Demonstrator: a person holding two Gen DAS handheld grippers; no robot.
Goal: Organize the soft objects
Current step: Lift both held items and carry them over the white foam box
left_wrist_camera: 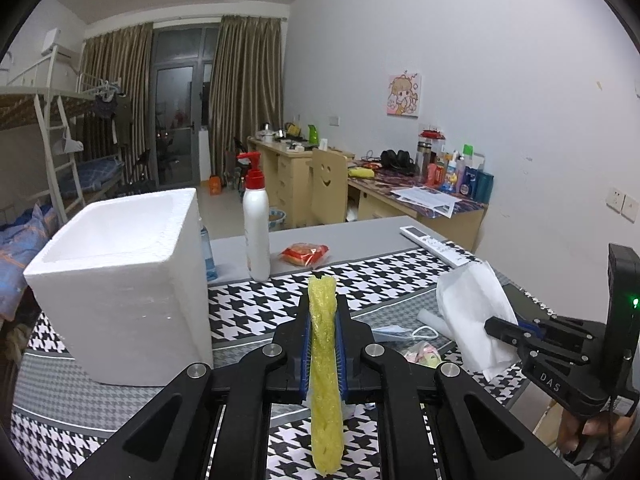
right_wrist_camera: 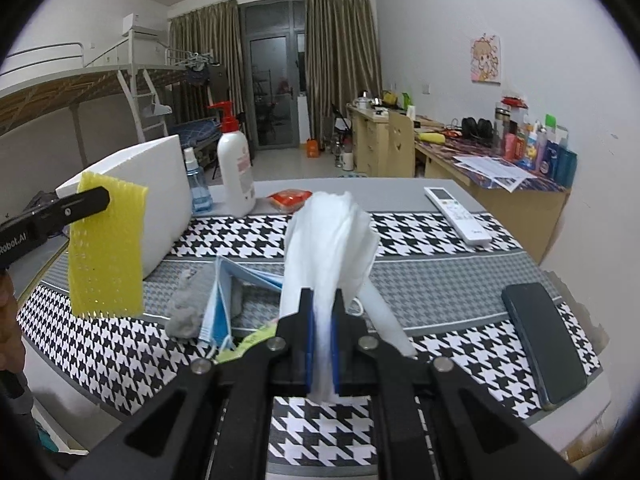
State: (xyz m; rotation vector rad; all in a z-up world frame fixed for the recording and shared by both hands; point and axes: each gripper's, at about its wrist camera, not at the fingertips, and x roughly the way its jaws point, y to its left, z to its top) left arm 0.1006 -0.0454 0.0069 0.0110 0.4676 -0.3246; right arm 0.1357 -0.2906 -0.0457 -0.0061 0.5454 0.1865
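Holding a yellow foam net [left_wrist_camera: 325, 364] clamped in the left gripper [left_wrist_camera: 323, 312], long axis running straight out along the fingers. Pinching a white tissue [right_wrist_camera: 332, 240] in the right gripper [right_wrist_camera: 322, 312], jaws closed on it, loose end flopping upward. Both raised clear of the checked tablecloth [left_wrist_camera: 248, 312]. Sitting to the left of both grippers: a white foam box [left_wrist_camera: 120, 276], open at the top (probably the place for soft things). Left gripper much nearer the box, its wall just beside the net; right gripper farther off, across the cloth. Lying on the cloth between them: a blue face mask [right_wrist_camera: 218, 308] and a grey rag [right_wrist_camera: 186, 312], not yet picked up.
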